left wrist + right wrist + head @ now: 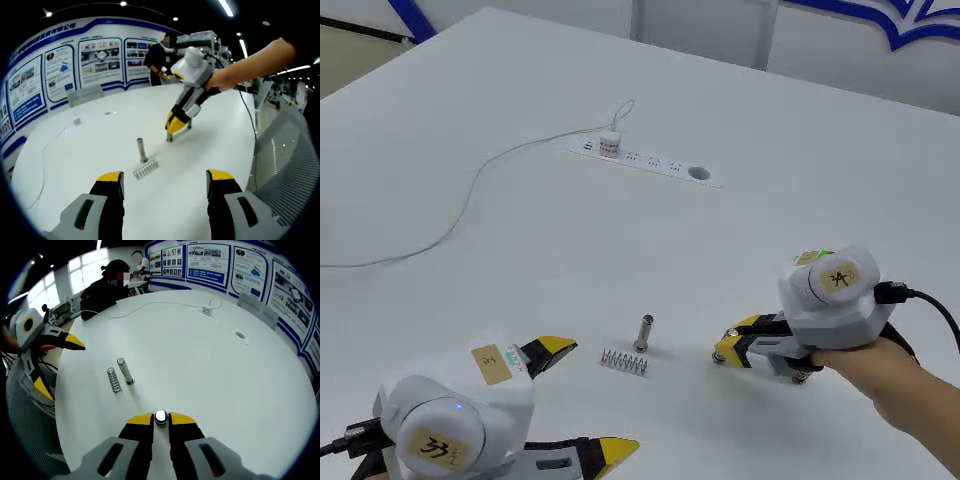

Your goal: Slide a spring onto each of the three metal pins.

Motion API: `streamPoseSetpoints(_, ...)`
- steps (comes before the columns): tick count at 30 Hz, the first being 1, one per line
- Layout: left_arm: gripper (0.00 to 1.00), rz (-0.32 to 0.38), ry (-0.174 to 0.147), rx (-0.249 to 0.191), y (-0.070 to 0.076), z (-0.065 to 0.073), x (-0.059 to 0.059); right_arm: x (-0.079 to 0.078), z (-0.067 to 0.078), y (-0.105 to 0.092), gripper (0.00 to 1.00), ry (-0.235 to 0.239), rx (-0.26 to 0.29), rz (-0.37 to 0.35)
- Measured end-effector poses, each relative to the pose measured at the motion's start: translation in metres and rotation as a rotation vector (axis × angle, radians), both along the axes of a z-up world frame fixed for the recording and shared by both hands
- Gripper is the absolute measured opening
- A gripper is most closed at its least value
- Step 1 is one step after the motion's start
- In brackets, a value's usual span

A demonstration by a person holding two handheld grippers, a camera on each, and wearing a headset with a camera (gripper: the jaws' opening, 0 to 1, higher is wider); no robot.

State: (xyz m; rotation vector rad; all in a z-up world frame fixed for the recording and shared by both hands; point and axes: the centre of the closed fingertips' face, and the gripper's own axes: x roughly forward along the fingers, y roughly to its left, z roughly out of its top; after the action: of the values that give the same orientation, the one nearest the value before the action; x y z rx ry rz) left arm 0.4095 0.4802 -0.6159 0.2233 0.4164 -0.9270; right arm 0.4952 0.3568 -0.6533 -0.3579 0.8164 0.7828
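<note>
Ahead of my left gripper, whose jaws are spread wide, the white table is bare as far as the spring. The spring lies flat, with the upright pin standing just beside it on the far side. That pin is the only tall thing in the middle of the work. Past it, the right gripper slants down to the tabletop, its tips clamped around a second pin, and closes off that side. An open strip of table runs between the two pins. Much farther back, the power strip, its plugged charger and the white cable lie low, well apart from everything else.
</note>
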Motion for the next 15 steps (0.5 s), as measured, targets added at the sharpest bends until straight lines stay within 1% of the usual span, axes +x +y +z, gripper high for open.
streamPoseSetpoints(8, 0.69, -0.002, 0.000, 0.003, 0.000, 0.000, 0.000, 0.000, 0.003, -0.001, 0.15, -0.011, 0.000, -0.001)
streamPoseSetpoints(15, 0.69, -0.005, -0.001, 0.007, 0.000, -0.001, 0.000, 0.002, 0.015, -0.002, 0.17, -0.044, 0.012, -0.009)
